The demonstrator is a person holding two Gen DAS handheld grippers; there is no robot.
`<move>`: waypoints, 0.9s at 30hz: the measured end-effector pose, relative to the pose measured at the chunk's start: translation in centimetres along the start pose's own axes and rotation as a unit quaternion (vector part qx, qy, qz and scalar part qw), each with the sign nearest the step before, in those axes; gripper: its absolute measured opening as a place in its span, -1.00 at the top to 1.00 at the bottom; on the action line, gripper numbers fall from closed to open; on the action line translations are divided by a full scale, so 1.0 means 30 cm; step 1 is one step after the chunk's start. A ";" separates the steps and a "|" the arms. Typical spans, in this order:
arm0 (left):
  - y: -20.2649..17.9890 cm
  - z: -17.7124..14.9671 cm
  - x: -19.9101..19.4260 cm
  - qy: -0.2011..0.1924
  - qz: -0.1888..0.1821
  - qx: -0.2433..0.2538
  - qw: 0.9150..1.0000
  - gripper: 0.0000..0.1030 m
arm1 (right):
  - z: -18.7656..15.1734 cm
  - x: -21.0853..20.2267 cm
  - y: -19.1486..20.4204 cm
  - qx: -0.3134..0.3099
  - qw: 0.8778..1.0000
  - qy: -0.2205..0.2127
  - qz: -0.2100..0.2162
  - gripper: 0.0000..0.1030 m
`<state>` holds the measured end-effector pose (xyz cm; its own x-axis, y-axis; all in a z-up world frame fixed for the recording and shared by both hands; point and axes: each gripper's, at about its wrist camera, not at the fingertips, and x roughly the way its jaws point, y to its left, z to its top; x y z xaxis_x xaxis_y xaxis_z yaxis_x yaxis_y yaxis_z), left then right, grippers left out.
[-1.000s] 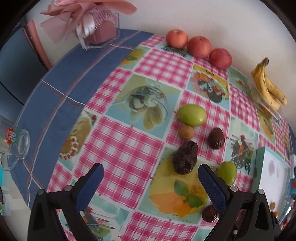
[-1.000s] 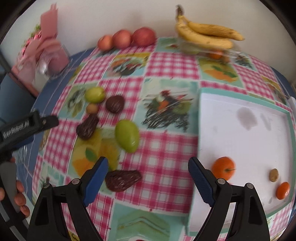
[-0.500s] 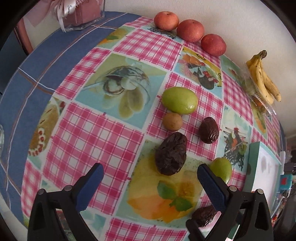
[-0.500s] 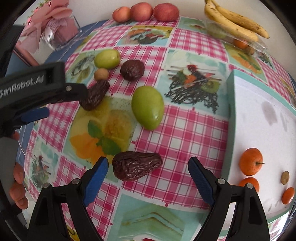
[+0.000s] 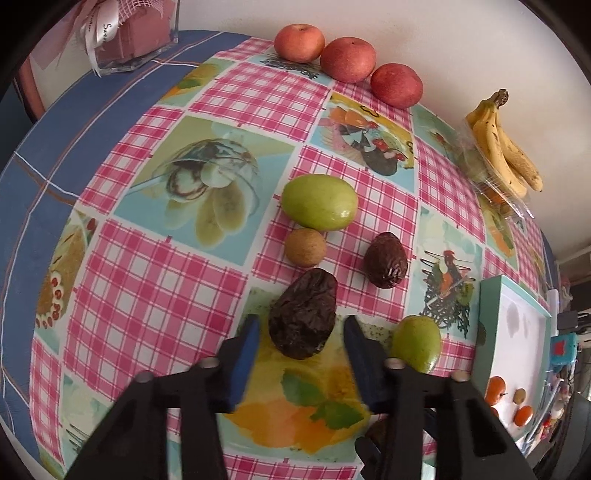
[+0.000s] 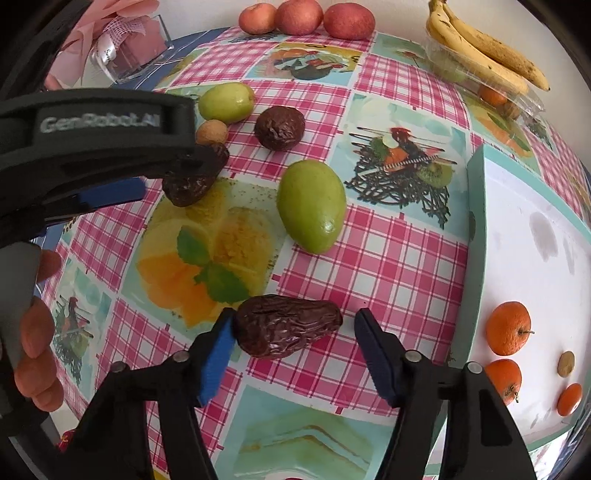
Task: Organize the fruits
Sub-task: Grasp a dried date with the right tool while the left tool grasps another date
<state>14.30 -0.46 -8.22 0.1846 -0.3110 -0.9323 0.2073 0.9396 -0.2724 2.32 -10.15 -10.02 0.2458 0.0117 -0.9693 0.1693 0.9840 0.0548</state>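
Observation:
My left gripper [image 5: 301,332] is open, its blue pads on either side of a dark wrinkled fruit [image 5: 303,317] on the checked cloth, with small gaps. My right gripper [image 6: 293,332] is open around a second dark wrinkled fruit [image 6: 284,330]; the left pad is close to it, the right pad apart. A large green fruit [image 6: 312,205], another green fruit [image 5: 319,201], a small brown fruit [image 5: 304,246] and a round dark fruit [image 5: 386,259] lie between. A white tray [image 6: 476,229] at the right holds oranges [image 6: 508,332] and small fruits.
Three red apples [image 5: 347,59] line the back wall. Bananas [image 5: 504,144] lie on a clear plastic box at back right. A glass box with a pink ribbon [image 5: 133,33] stands at back left. The left gripper's body [image 6: 96,133] shows in the right wrist view.
Both grippers have moved forward and down and narrowed. The left one now straddles one dark wrinkled fruit, the right one the other.

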 end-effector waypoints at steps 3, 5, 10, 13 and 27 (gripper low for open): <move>-0.005 -0.003 -0.003 0.004 -0.001 0.004 1.000 0.24 | 0.003 -0.004 0.011 -0.005 1.000 0.000 0.006 -0.15; -0.004 -0.006 -0.012 0.004 0.000 0.004 1.000 0.25 | 0.006 -0.009 0.017 -0.009 1.000 -0.001 0.006 -0.15; 0.004 0.003 -0.068 -0.015 0.001 -0.006 1.000 0.25 | 0.008 -0.018 0.038 -0.014 1.000 -0.004 0.011 -0.14; 0.010 0.007 -0.115 -0.031 0.003 -0.010 0.999 0.25 | 0.012 -0.046 0.031 -0.014 1.000 -0.015 0.014 -0.14; -0.012 0.003 -0.217 -0.065 0.008 -0.016 0.998 0.25 | 0.019 -0.158 -0.105 0.026 0.998 -0.058 0.006 -0.14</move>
<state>13.12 1.21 -2.03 0.3111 -0.3096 -0.8985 0.1720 0.9482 -0.2672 1.17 -13.40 -5.46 0.3557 0.0008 -0.9346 0.2148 0.9732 0.0825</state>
